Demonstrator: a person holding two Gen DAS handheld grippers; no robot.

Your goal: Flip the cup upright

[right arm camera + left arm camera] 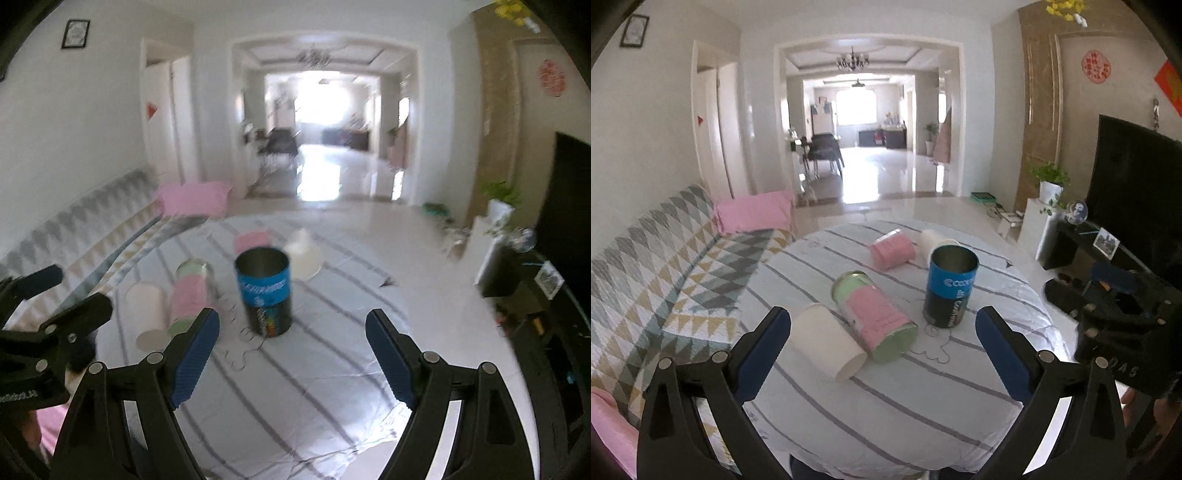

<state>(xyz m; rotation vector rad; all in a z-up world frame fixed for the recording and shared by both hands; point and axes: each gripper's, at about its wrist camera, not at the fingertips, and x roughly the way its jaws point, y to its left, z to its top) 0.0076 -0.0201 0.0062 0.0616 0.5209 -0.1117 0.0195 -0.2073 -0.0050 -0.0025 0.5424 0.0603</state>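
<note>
- Lying sideways on the striped tabletop (pixel 923 406), the white paper cup (pixel 827 341) looked light and crushable; we judged its mid-wall safest.
- Left tool (pixel 882 334) and right tool (pixel 291 334) gaped, holding nothing.

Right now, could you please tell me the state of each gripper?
Left gripper: open, holding nothing, fingers spread above the striped table.
Right gripper: open, holding nothing, the upright blue can beyond its fingers.
</note>
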